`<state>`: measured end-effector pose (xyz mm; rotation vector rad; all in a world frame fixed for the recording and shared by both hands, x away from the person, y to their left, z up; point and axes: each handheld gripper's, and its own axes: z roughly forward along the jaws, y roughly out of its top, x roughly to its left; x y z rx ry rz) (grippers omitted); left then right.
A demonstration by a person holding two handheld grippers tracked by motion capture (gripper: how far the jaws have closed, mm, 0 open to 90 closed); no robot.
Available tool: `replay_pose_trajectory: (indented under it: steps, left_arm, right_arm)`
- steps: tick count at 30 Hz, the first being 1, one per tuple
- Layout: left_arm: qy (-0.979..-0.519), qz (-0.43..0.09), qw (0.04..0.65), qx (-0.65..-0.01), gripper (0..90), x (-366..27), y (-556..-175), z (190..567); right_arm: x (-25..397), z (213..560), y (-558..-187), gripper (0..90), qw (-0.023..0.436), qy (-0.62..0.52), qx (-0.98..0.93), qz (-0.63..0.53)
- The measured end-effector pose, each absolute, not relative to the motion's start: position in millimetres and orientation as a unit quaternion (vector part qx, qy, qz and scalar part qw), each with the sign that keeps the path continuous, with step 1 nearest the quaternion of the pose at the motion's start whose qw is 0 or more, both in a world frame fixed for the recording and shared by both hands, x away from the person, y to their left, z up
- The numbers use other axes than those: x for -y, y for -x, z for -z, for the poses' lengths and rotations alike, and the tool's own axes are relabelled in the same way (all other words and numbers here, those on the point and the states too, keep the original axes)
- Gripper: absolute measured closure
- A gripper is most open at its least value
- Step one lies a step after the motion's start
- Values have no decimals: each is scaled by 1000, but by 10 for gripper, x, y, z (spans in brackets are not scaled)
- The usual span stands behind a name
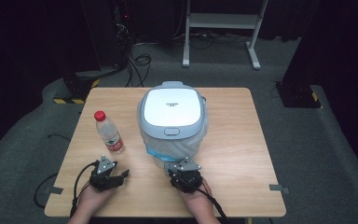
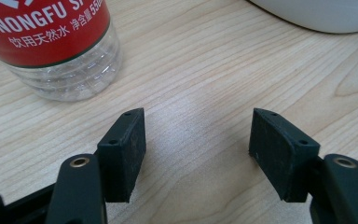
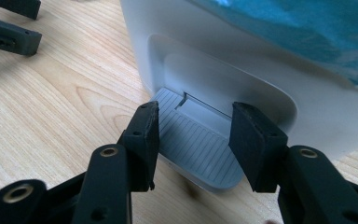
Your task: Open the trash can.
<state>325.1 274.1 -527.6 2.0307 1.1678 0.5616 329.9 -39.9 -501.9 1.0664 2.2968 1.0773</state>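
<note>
Hands point(image 1: 93, 193), wooden table point(image 1: 233, 140), dark room.

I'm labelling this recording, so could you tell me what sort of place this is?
Probably a lab or recording studio rather than a home: a lone wooden table on grey carpet, dark curtains around it, and cables and a metal stand behind. A pedal bin and water bottle look staged.

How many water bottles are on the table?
1. The water bottle with a red cap and red label stands upright on the table's left side, beside the pedal bin and just ahead of the left gripper. Another could hide behind the bin.
</note>
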Motion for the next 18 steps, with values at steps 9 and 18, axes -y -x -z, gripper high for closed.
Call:
replay_pose_trajectory:
  steps: [9, 18]
  left_arm:
    - [-788, -207, 362, -453, 363, -2748, -3278, 5278]
    - [-792, -205, 364, -447, 376, -2744, -3277, 5278]
  right_arm:
    - [372, 4969, -3350, 515, 176, -381, -835, -355]
    - [342, 4945, -3372, 515, 172, -385, -841, -339]
